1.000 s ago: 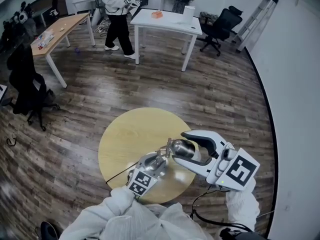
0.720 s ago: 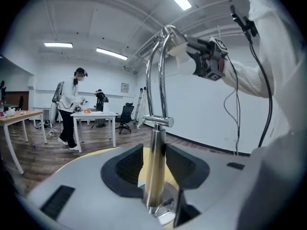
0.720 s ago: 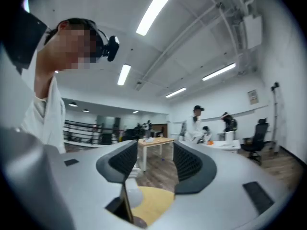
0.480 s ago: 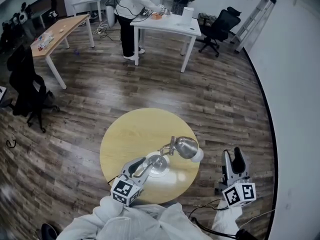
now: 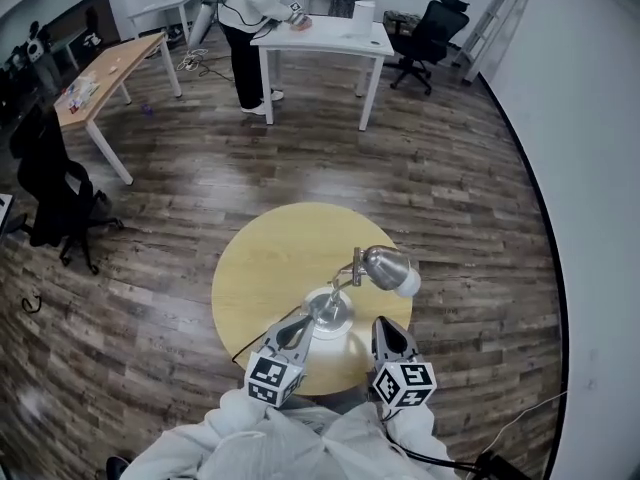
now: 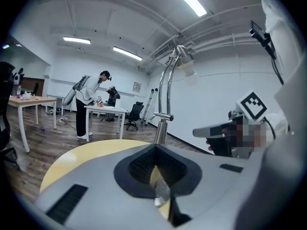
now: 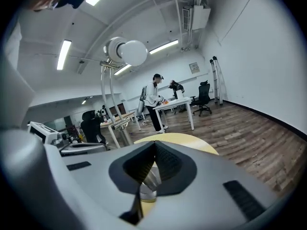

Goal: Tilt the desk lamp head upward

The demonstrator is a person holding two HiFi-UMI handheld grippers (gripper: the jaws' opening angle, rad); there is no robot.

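My left gripper [image 5: 303, 321] has its jaws pressed together. They have just been closing, with nothing between them, and its own view [image 6: 156, 163] shows the pads meeting over bare tabletop. The right gripper [image 5: 385, 328] is the same: its jaws have just been closing and now meet on nothing [image 7: 152, 153]. Both grippers sit low at the near edge of the round yellow table [image 5: 258, 263], side by side. The left one's tip is just beside the base [image 5: 328, 315] of the desk lamp [image 5: 345, 288] — I cannot tell whether it touches. The right one's tip is near the base but apart from it. The lamp stands upright on the near half of the table. Its curved chrome arm [image 6: 165, 87] rises to the lamp head [image 5: 385, 264], and the white bulb [image 5: 407, 284] faces the right gripper's side, looming large in that gripper's view [image 7: 130, 51]. Neither gripper is on the head. Beyond the table lies dark wooden flooring [image 5: 440, 188]. Further out, a person [image 5: 250, 13] bends over a white table [image 5: 320, 36], with an office chair [image 5: 425, 28] and a ladder [image 5: 497, 8] by the wall and a wooden desk [image 5: 105, 68] off to the left.
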